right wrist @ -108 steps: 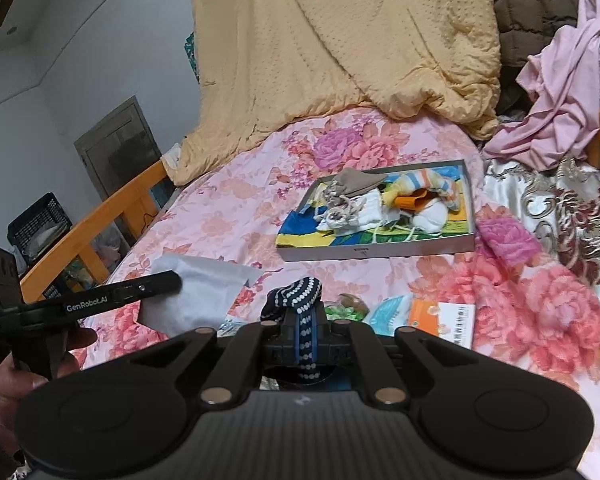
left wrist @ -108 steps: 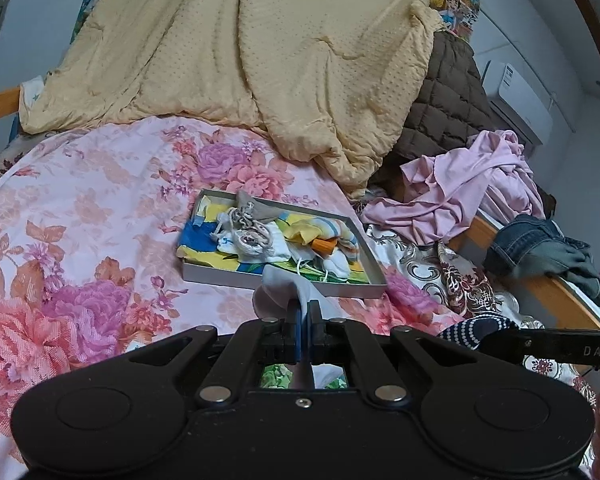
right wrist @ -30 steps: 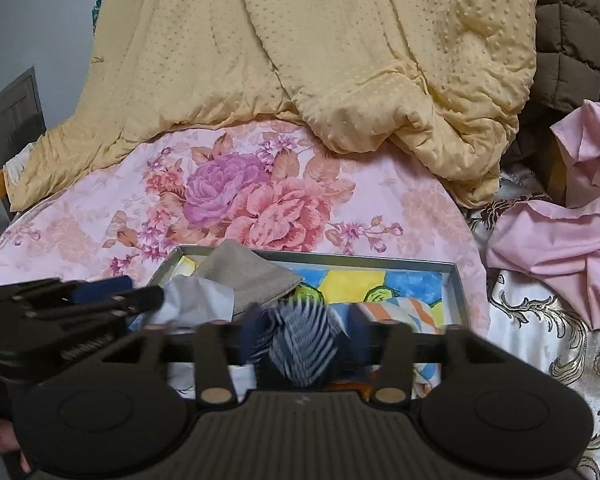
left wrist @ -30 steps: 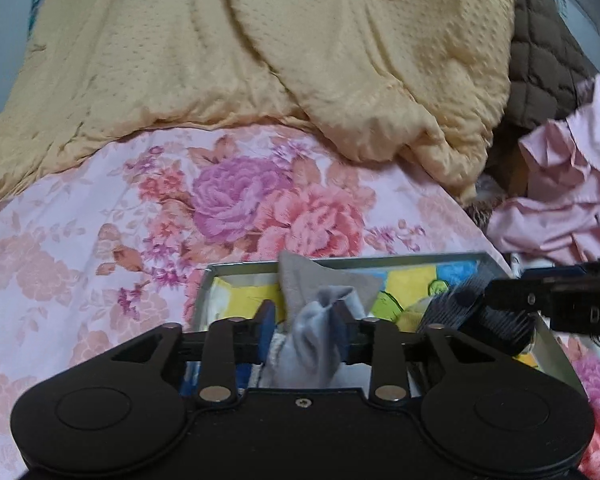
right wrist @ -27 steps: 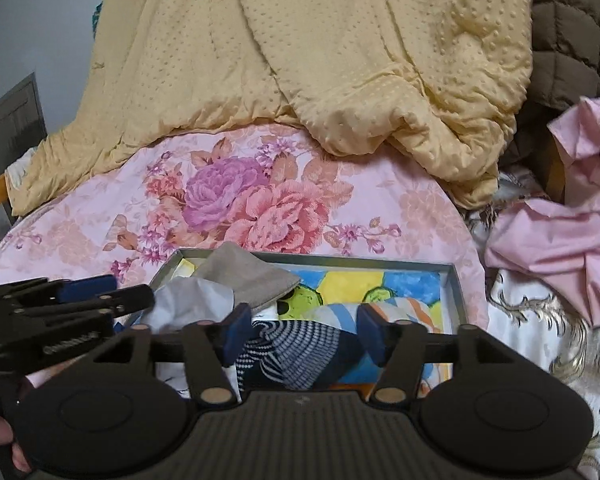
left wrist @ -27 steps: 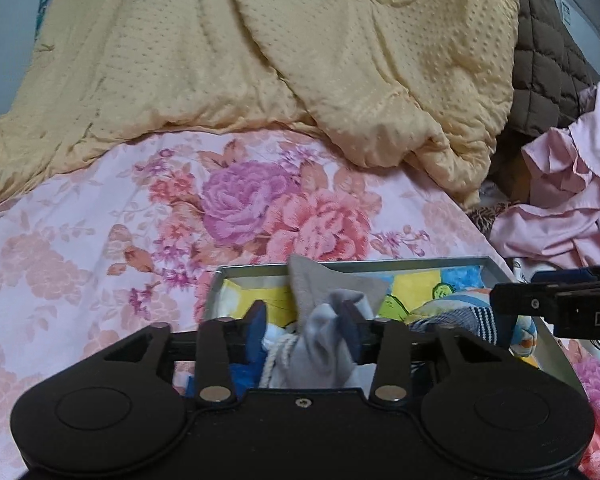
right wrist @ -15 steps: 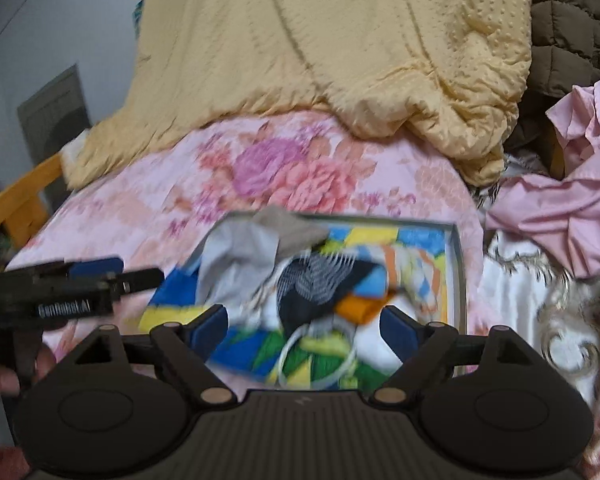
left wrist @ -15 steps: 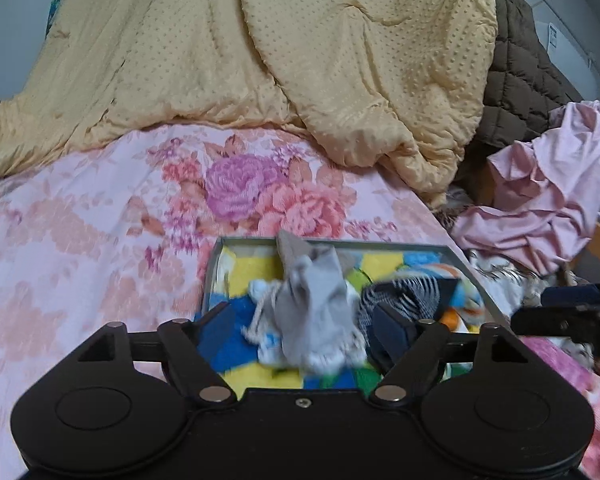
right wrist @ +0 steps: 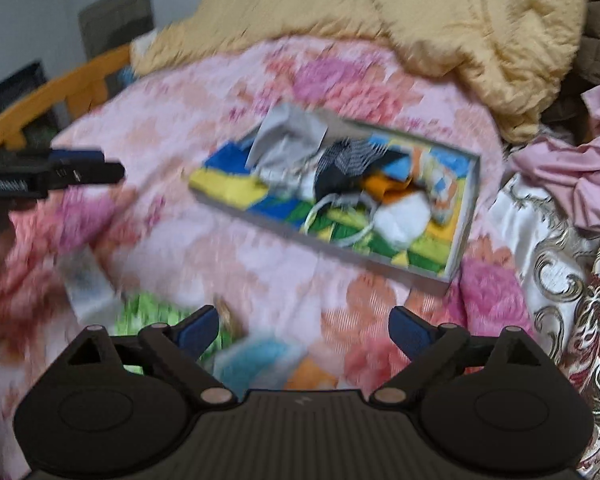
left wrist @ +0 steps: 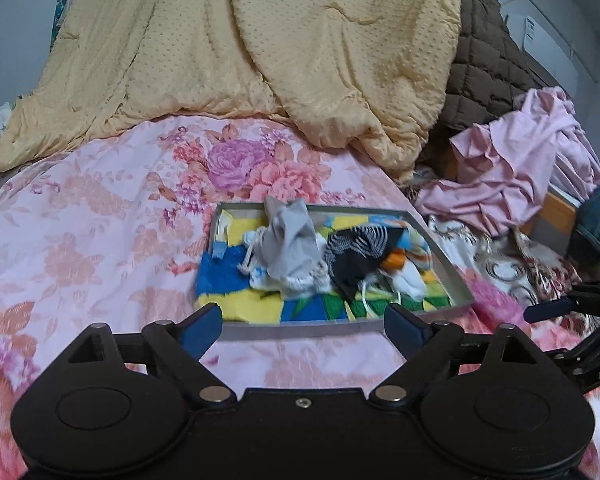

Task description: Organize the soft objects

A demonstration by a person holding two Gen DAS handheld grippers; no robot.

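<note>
both socks (left wrist: 292, 246) now lie in the tray (left wrist: 452, 276), beyond the empty, still-widening jaws.

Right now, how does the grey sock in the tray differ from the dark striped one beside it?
The grey sock is plain pale grey; the dark striped sock is black with white stripes. The grey sock is bunched up tall toward the tray's left, the dark striped sock sprawls flatter at its middle. Both lie in the tray, held by neither tool.

light: soft, even, no hard shadows or glare
left view: mostly sharp
right view: heavy motion blur, bed (right wrist: 228, 240) smeared
edges: fisheye bend, dark corners
</note>
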